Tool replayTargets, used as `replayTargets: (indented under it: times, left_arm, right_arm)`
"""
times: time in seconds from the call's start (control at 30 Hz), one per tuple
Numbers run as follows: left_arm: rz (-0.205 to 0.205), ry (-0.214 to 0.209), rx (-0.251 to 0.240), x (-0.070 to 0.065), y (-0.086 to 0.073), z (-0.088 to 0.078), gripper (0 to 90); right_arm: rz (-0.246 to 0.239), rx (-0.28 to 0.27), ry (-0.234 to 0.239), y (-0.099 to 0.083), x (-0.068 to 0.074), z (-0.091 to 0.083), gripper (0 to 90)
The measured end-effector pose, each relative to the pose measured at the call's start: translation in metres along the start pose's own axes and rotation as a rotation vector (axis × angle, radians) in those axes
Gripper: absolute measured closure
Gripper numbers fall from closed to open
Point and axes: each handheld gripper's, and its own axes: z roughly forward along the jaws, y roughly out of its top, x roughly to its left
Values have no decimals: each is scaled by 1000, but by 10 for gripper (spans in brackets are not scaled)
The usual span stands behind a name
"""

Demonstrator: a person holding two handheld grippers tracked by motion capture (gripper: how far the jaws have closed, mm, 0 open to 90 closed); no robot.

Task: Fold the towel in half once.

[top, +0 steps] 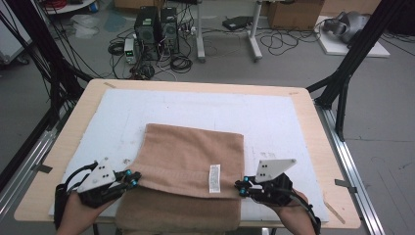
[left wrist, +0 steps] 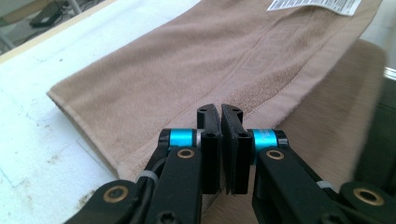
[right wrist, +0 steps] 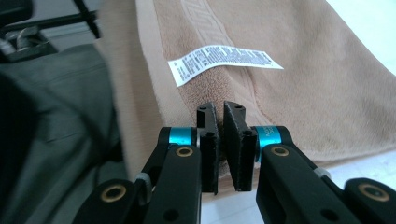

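Towel, tan terry cloth, lies folded on the white foam mat that covers the pale wooden table, its near part hanging over the table's front edge toward the person. A woven band with a raised key pattern runs just inside the hem, and a white printed care label lies flat on the upper layer near the fold's right end. The left gripper sits at the left end of the folded edge and the right gripper at the right end, each with black jaws and blue collars. Both pairs of jaws stand closed with a narrow slit between the pads; no cloth appears pinched in them, though the pad tips hide the hem directly beyond. The step in hand is probably between folds. The next move calls for opening the jaws and taking two matching corners of the limp, thick pile.
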Motion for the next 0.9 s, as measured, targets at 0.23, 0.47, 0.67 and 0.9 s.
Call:
replayTargets:
  times: [0.23, 0.47, 0.67, 0.9]
  left_arm:
    - [10, -43, -5, -16, -9, -9, 691]
    - [-18, 15, -5, 18, -12, 14, 590]
    - [-62, 71, 15, 49, -17, 46, 544]
    - [-139, 126, 90, 78, -26, 76, 517]
  right_arm:
    - [11, -21, 39, -3, 5, -2, 693]
    - [63, 23, -37, -7, -22, 21, 542]
    - [136, 43, -138, -12, -59, 36, 498]
    - [241, 60, -206, -22, -98, 52, 448]
